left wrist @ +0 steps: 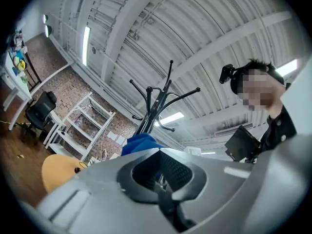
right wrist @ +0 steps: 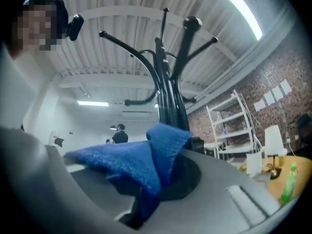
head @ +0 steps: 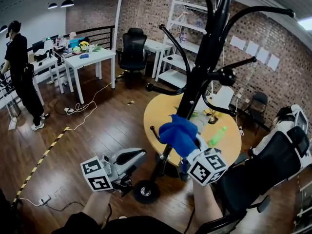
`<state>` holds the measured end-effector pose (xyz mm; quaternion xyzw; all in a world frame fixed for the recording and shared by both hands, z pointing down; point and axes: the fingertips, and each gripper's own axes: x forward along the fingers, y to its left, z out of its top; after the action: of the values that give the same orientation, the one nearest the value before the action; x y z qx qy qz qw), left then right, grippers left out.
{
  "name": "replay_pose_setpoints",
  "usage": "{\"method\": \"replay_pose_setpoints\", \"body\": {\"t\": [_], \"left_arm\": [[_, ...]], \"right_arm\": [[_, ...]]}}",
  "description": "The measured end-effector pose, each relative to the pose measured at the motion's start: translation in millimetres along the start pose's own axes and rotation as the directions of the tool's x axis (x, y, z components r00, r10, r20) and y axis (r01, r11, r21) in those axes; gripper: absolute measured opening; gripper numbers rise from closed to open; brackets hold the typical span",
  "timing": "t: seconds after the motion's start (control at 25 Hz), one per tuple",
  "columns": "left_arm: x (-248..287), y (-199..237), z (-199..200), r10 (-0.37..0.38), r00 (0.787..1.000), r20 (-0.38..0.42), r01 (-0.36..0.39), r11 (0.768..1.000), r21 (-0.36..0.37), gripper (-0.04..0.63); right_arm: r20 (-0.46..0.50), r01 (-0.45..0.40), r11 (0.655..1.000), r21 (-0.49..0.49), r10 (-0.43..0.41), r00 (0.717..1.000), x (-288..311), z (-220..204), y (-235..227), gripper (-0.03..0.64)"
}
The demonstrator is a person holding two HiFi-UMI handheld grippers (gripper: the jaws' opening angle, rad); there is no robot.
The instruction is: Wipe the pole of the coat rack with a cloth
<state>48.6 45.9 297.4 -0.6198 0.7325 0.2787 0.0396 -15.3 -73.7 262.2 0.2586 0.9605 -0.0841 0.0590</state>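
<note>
The black coat rack's pole (head: 195, 89) rises tilted from its round base (head: 146, 191) to curved hooks at the top. A blue cloth (head: 179, 133) presses against the pole about a third of the way up, and my right gripper (head: 189, 144) is shut on it from below. In the right gripper view the cloth (right wrist: 141, 160) bunches out of the jaws of that gripper (right wrist: 158, 182), with the pole (right wrist: 170, 106) just behind. My left gripper (head: 132, 156) hovers left of the lower pole, shut and empty. The left gripper (left wrist: 161, 174) looks up at the rack (left wrist: 157, 104) and cloth (left wrist: 139, 143).
A round yellow table (head: 161, 113) stands right behind the rack, with a green bottle (head: 217, 136) on it. A black office chair (head: 273, 155) is close on my right. A white shelf (head: 185, 33), desks and a standing person (head: 22, 72) are farther off.
</note>
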Motion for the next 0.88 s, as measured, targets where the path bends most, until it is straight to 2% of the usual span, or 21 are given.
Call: {"method": "replay_pose_setpoints", "body": {"t": [0.16,0.32,0.44,0.52,0.6,0.64,0.68,0.72,0.76,0.8,0.88], "left_arm": [[1.8,6.1,-14.1,0.010,1.000,-0.028,-0.011,0.999,-0.037,0.002],[-1.2,10.7,-25.0,0.021,0.999,-0.048,-0.025,0.997,-0.070,0.002],[-2.8,13.9,-29.5,0.024,0.998,-0.056,-0.029,0.996,-0.080,0.002],[-2.4,16.3,-29.7,0.025,0.998,-0.054,-0.030,0.996,-0.082,0.002],[-1.5,17.5,-29.5,0.023,0.998,-0.052,-0.028,0.996,-0.083,0.002],[-1.1,18.0,-29.5,0.022,0.998,-0.052,-0.026,0.996,-0.084,0.002],[-0.9,18.6,-29.4,0.022,0.998,-0.052,-0.026,0.996,-0.083,0.002],[-0.8,19.3,-28.9,0.022,0.998,-0.051,-0.027,0.996,-0.083,0.002],[-0.9,20.2,-28.0,0.024,0.999,-0.049,-0.028,0.996,-0.081,0.002],[-1.1,21.1,-26.9,0.026,0.999,-0.046,-0.030,0.996,-0.080,0.002],[-1.2,22.3,-24.2,0.030,0.999,-0.043,-0.033,0.997,-0.074,0.002]], "right_arm": [[-0.137,0.031,0.993,0.112,-0.016,0.991,-14.7,-82.8,-17.9,0.028],[-0.305,0.106,0.977,0.186,-0.045,0.951,-30.5,-161.7,-23.0,0.026],[-0.337,0.097,0.932,0.350,0.029,0.941,-48.9,-182.7,-16.8,0.026],[-0.317,0.024,0.865,0.501,0.158,0.935,-60.3,-175.0,0.8,0.027],[-0.230,-0.069,0.739,0.670,0.295,0.927,-67.5,-162.3,22.9,0.026],[-0.180,-0.096,0.675,0.731,0.327,0.928,-68.8,-157.5,28.8,0.026],[-0.148,-0.106,0.637,0.764,0.332,0.932,-67.9,-156.3,29.3,0.026],[-0.144,-0.092,0.629,0.772,0.314,0.938,-65.3,-160.1,24.3,0.026],[-0.166,-0.057,0.645,0.762,0.280,0.946,-61.7,-168.1,15.4,0.026],[-0.205,-0.011,0.680,0.733,0.236,0.950,-57.6,-177.4,4.8,0.026],[-0.270,0.051,0.784,0.619,0.152,0.951,-47.0,-183.9,-13.0,0.027]]}}
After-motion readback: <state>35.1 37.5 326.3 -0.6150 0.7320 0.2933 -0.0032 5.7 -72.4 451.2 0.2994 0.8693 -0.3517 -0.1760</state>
